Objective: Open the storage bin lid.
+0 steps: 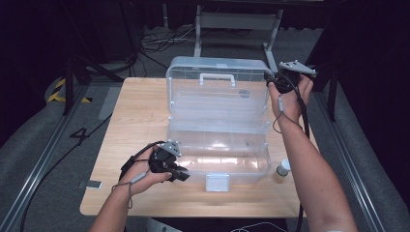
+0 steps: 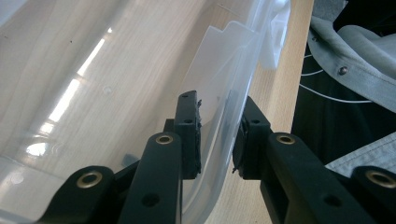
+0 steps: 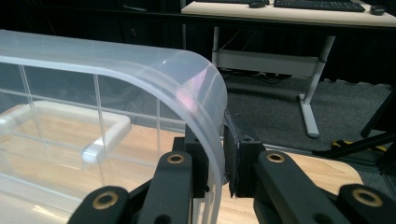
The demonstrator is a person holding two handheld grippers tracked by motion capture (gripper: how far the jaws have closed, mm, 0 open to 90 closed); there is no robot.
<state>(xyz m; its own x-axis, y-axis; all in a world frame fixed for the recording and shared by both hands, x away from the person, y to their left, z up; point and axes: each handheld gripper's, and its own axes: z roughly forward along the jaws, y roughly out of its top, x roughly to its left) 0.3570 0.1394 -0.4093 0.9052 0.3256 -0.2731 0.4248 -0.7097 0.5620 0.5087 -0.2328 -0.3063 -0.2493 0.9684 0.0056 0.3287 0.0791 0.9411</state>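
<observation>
At table's near edge, left: left gripper [image 1: 180,175], jaws straddling the front-left corner wall of the clear plastic box [image 1: 218,159]. One pad lies inside the wall, one outside, with a gap between wall and outer pad in the left gripper view; not clamped as far as can be told.

Centre of the wooden table [image 1: 135,121]: box base, one shallow trough, translucent, empty by the look of it. White latch [image 1: 217,182] on the front wall. Small bottle [image 1: 282,169] just beside the front-right corner.

Behind the base: lid [image 1: 217,89], hinged at the back, standing upright. White carry handle [image 1: 217,78] near its top.

Far right: right gripper [image 1: 270,79], jaws pinched on the lid's upper right corner rim [image 3: 212,135].

Handling, by judgement: light, thin-walled, flexes under pressure. Smooth and slippery to rubber pads. Walls may crack if squeezed hard. Best holds are rims and corners, where the curve stiffens the plastic. Lid swings freely on its hinge, so guide it down rather than let it drop.
</observation>
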